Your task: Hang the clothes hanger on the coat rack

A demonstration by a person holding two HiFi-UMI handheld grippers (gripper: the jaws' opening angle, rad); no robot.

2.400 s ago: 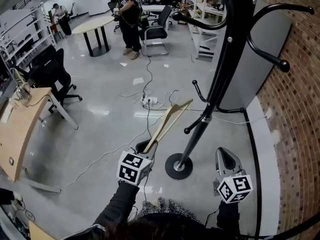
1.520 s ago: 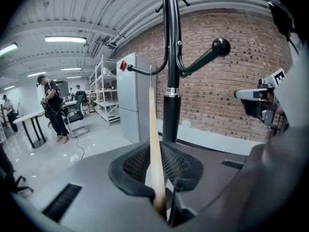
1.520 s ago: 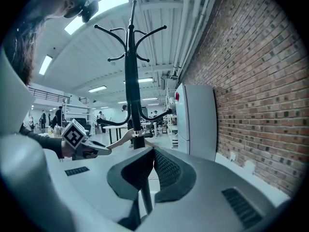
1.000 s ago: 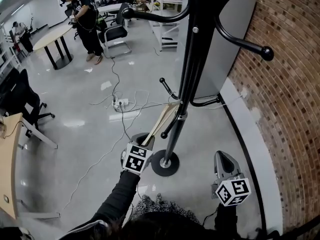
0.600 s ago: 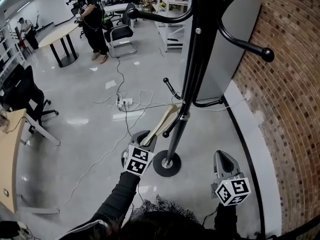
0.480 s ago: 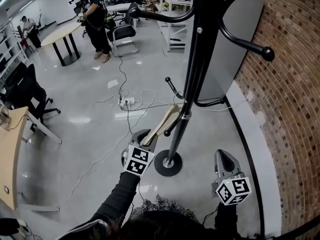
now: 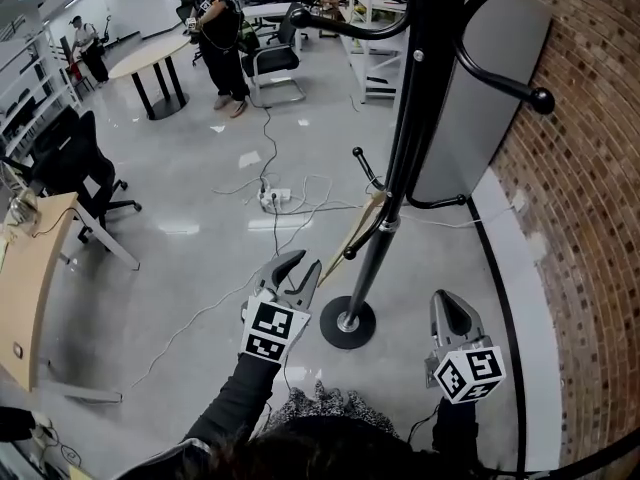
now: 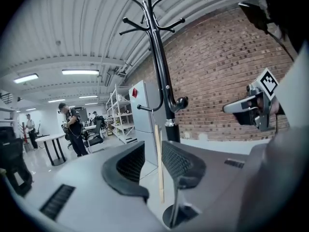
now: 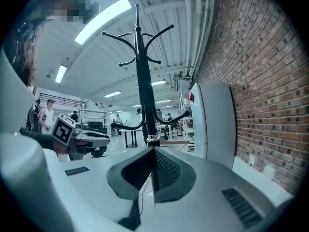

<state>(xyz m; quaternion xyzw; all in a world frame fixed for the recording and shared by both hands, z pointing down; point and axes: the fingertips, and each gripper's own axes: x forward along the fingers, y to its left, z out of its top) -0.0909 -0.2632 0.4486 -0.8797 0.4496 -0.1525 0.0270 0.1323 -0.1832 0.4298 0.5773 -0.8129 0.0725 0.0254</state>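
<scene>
My left gripper (image 7: pixel 303 265) is open, its two jaws standing wide apart. In the left gripper view the wooden clothes hanger (image 8: pixel 159 166) shows edge-on as a thin pale strip in the gap between them. It seems to touch neither pad, though I cannot be sure at its lower end. The hanger's top reaches up to a low arm of the coat rack (image 7: pixel 397 178), close against the black pole. The wire hook is too thin for me to trace.

My right gripper (image 7: pixel 448 303) is closed, its jaws pressed together with nothing between them. It is held low, to the right of the rack's round base (image 7: pixel 347 322) and well apart from the hanger.

In the head view the pole rises between the two grippers, with curved, knob-tipped arms spreading overhead and two shorter arms lower down.

To the right, a brick wall (image 7: pixel 585 228) runs close by, and a grey cabinet (image 7: pixel 470 118) stands against it just behind the rack, so room on that side is tight.

To the left, the polished grey floor (image 7: pixel 190 258) opens wide. A power strip (image 7: pixel 272 198) and loose cables lie across the floor near the rack.

Farther off are a black office chair (image 7: pixel 85 163), the edge of a wooden desk (image 7: pixel 30 278), a round table (image 7: pixel 150 58) and a standing person (image 7: pixel 220 38).
</scene>
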